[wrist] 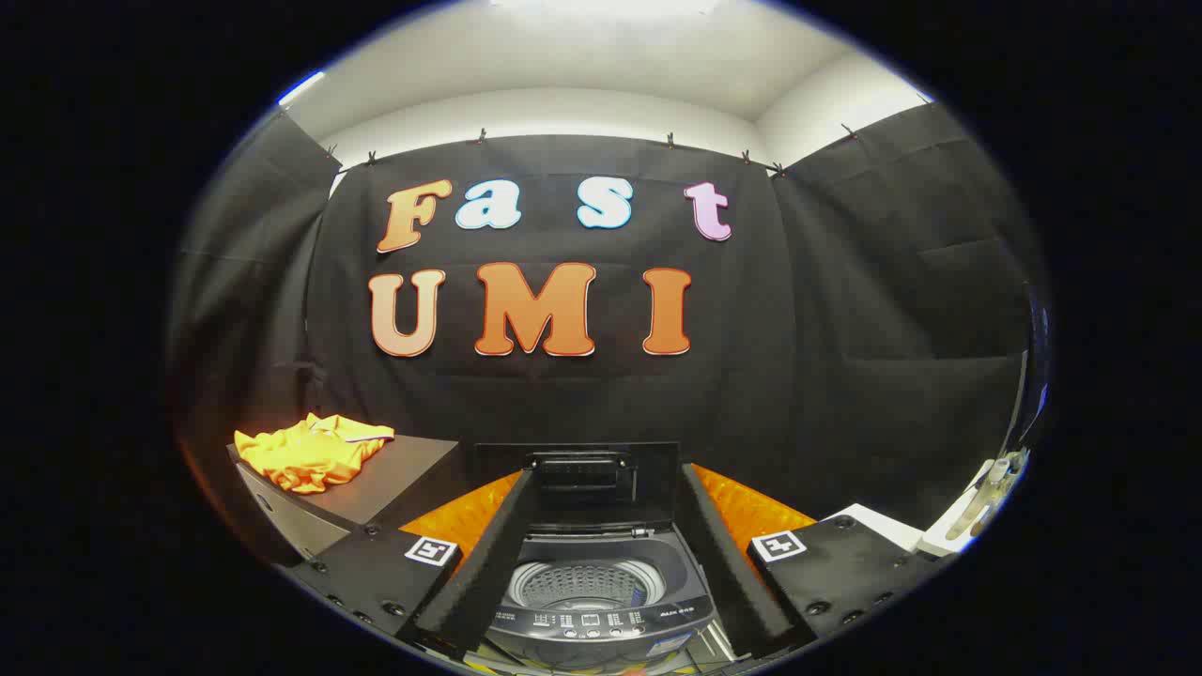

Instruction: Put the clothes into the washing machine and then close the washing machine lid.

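Gripper (601, 563) fingers stood wide apart, holding nothing. Washing machine (587, 601) sat between them, lid (577, 474) raised, drum empty. Yellow clothes (310, 453) lay heaped on a dark stand (394, 474), up and left of the left finger.

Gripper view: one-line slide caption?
Open hand-held gripper frames the washing machine, lid raised; yellow clothes wait on the side table.
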`<state>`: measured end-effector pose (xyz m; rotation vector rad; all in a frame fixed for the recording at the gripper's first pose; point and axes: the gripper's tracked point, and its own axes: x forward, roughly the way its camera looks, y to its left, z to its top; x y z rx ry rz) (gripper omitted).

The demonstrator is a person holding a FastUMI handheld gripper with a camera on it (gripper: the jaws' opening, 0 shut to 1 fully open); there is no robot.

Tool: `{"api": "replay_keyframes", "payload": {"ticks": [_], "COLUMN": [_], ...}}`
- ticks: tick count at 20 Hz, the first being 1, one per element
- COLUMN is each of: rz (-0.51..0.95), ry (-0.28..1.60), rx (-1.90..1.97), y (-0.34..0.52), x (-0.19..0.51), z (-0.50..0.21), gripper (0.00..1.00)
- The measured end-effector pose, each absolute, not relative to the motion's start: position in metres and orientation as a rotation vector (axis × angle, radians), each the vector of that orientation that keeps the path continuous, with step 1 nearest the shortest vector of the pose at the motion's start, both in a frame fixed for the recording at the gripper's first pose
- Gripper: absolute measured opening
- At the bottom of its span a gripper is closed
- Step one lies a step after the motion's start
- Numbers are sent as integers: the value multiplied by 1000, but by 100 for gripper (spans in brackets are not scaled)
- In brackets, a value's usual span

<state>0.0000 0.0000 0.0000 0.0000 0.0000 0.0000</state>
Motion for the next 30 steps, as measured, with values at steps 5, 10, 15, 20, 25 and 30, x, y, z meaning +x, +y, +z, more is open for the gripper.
{"api": "replay_keyframes", "payload": {"ticks": [5,10,15,20,25,30], "rz": [-46,-83,-103,-84,-81,-74], "ry": [1,15,16,10,4,-9], "rx": [0,4,2,-16,14,26], "y": [6,30,54,79,87,92], "x": [3,-7,-15,-17,-18,-20], "z": [3,6,9,17,18,22], "gripper": [98,98,98,98,98,98]}}
